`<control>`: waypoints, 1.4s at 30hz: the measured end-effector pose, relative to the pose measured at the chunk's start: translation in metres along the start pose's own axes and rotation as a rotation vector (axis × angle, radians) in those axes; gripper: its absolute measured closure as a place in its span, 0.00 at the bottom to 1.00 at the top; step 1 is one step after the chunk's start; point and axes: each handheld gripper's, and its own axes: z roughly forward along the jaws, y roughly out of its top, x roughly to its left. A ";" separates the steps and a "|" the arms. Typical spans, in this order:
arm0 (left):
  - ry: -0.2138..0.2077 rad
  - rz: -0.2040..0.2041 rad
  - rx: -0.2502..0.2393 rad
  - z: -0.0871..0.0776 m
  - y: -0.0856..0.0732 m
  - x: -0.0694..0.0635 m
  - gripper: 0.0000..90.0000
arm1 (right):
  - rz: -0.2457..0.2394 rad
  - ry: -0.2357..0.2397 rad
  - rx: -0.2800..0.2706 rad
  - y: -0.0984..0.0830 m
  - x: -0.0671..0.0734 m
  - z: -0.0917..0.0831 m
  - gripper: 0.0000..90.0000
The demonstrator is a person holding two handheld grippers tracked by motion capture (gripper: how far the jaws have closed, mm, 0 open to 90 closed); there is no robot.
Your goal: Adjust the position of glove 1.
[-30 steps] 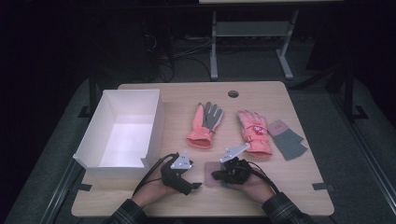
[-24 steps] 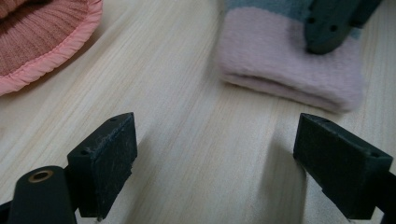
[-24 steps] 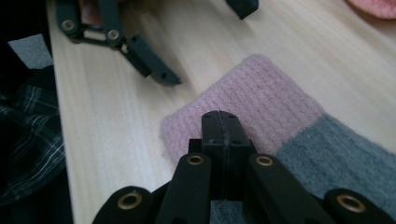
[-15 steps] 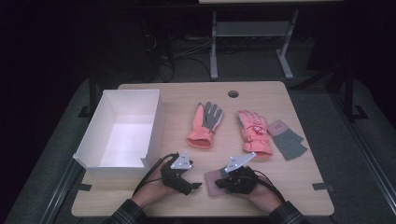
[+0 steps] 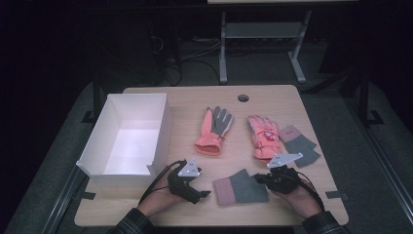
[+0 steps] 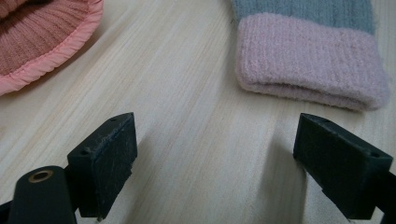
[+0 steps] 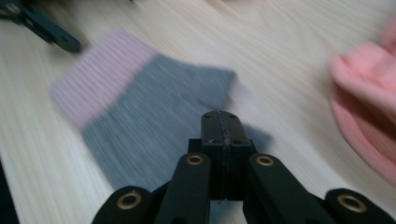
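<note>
A knit glove with a grey hand and a pink cuff lies flat near the table's front edge, cuff to the left. My right gripper is at its grey end, jaws shut. In the right gripper view the shut tips sit over the grey part, and no cloth shows between them. My left gripper rests open on the wood just left of the cuff. In the left gripper view the cuff lies ahead of the open jaws, apart from them.
A white open box stands at the left. A salmon glove with a grey palm, a pink ski glove and a second grey and pink knit glove lie mid-table. A cable hole is at the back.
My right gripper has drawn back to the right, and the knit glove now lies spread flat between the two grippers. The left gripper has barely moved.
</note>
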 end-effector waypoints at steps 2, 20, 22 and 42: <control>0.000 0.001 0.001 0.000 0.000 0.000 0.14 | 0.005 -0.003 0.004 -0.004 -0.002 -0.002 1.00; 0.000 -0.003 0.002 0.000 0.000 0.000 0.14 | 0.018 -0.022 0.044 0.013 -0.017 0.029 1.00; 0.000 0.001 0.005 0.000 0.000 0.000 0.14 | 0.015 -0.033 0.041 0.020 -0.020 0.036 1.00; 0.034 -0.017 0.073 0.009 0.038 0.003 1.00 | 0.025 0.011 0.022 -0.002 0.005 0.014 1.00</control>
